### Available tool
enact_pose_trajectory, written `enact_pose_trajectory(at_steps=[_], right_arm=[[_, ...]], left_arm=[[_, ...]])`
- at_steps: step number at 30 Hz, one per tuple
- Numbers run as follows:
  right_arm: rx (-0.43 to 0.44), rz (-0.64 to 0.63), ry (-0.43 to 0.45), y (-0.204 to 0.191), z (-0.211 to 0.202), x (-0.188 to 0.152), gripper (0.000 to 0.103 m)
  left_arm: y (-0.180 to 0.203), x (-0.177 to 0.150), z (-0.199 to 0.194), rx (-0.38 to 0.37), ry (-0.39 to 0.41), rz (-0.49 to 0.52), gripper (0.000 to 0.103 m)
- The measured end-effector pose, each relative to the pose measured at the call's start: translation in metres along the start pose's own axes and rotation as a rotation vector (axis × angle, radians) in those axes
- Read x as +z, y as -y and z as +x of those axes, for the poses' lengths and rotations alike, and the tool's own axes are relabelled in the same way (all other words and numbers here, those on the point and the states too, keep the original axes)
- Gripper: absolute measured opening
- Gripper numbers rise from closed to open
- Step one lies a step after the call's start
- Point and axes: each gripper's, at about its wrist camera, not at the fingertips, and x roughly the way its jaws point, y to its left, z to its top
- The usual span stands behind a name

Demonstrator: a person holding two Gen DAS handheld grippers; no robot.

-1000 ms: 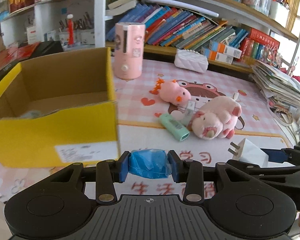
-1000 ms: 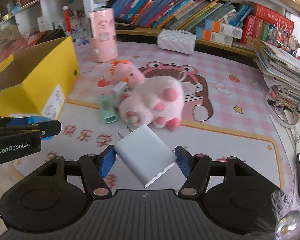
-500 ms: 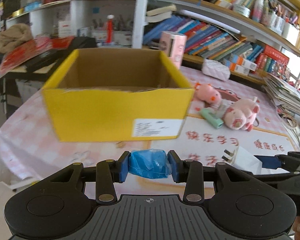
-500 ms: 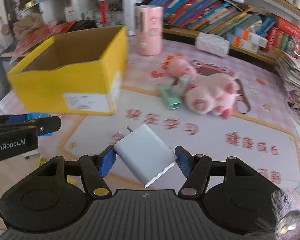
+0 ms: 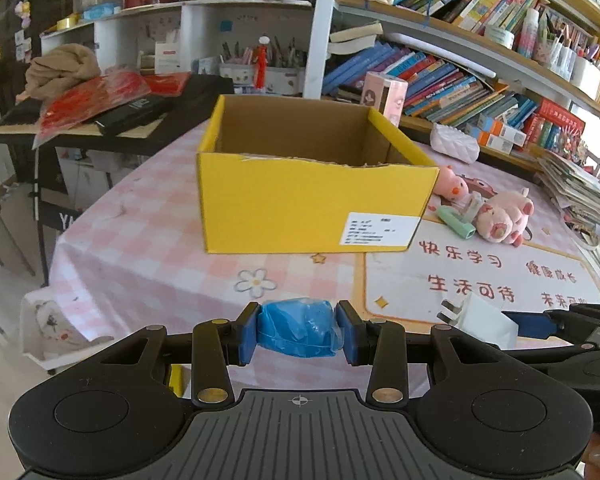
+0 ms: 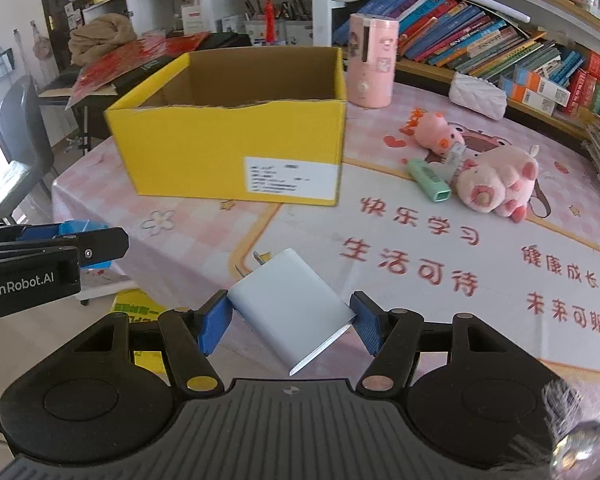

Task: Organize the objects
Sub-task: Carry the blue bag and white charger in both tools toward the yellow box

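Open-topped yellow box (image 6: pixel 236 148) ahead, bare tablecloth (image 6: pixel 380 240) before it, plush pigs (image 6: pixel 496 180) cluttering right

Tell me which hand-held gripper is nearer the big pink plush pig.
Right. The right hand-held gripper, holding a white charger, sits closer to the pig; the left hand-held gripper, holding a blue bundle, is farther left.

box (image 5: pixel 316 208) yellow | bundle (image 5: pixel 300 334) blue | charger (image 6: pixel 288 300) white | tablecloth (image 5: pixel 140 248) pink-white checked
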Motion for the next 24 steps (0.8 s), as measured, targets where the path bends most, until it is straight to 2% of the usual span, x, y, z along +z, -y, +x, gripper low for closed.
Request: enact_pose_trajectory(at_steps=[14,24], right_arm=[[0.001,-0.004,0.028,-0.045,-0.012,-0.012,0.062],[-0.027,0.003,0.061,-0.052,-0.014,0.002,0.062]], left_arm=[[-0.032,-0.007,-0.025,-0.003,0.045,0.011,0.039],[-0.041,0.009,-0.027,-0.011,0.095,0.012,0.039]])
